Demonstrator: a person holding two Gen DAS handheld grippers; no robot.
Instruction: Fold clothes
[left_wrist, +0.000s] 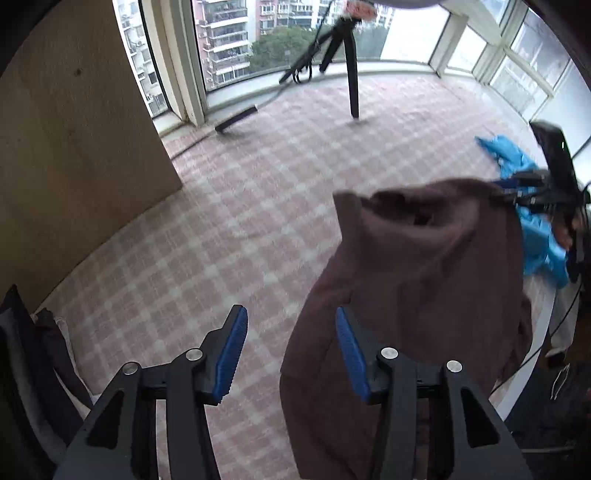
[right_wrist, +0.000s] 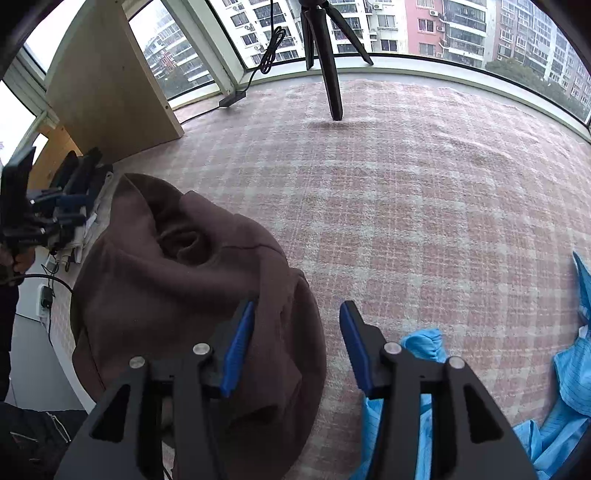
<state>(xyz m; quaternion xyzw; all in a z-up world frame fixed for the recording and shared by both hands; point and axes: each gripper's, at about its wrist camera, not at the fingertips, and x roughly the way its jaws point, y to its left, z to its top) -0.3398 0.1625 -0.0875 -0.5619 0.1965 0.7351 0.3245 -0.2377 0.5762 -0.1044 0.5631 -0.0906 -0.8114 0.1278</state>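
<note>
My left gripper (left_wrist: 291, 354) and right gripper (right_wrist: 297, 345) both gape empty; the brown hoodie (right_wrist: 177, 280) lies between them on the plaid carpet (right_wrist: 406, 206).

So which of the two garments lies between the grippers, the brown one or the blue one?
The brown garment, bunched on the checked carpet between both open grippers; the blue garment lies off to the right gripper's outer side.

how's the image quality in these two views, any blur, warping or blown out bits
Left wrist view: motion blur smears the brown garment, the blue garment and the checked carpet; right-hand window panes blown out white. Right wrist view: sharper, carpet weave readable, the other tool at the left edge blurred. Both: strong fisheye bending, dark corners, soft daylight, hardly any shadows.
</note>
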